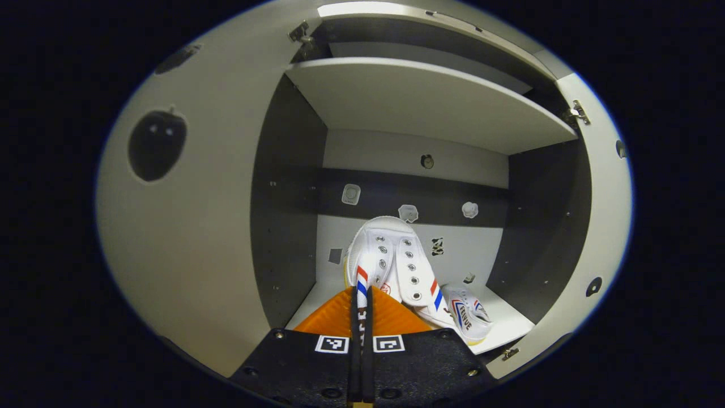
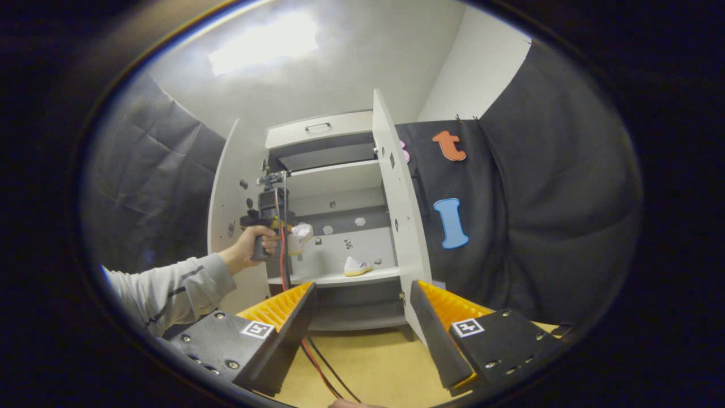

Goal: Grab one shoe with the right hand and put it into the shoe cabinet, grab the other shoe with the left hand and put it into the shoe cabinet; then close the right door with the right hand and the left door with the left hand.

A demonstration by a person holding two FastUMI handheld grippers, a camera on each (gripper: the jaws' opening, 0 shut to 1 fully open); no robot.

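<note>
Left gripper (image 1: 361, 294) clamped on shoe (image 1: 379, 255) | right gripper (image 2: 362, 323) apart | cabinet (image 2: 334, 170)

Booth walls: draped black cloth (image 2: 544, 204) on both sides, creased, hanging in folds. Above and behind it, a plain white plaster wall (image 2: 340, 73) with a corner seam at upper right. A bright glare patch (image 2: 266, 39) of overhead light sits high on that wall. Floor: pale yellow wooden surface (image 2: 374, 362), smooth, running up to the foot of the cloth. Lighting is dim overall, brightest near the top, falling off toward the cloth at the sides.
</note>
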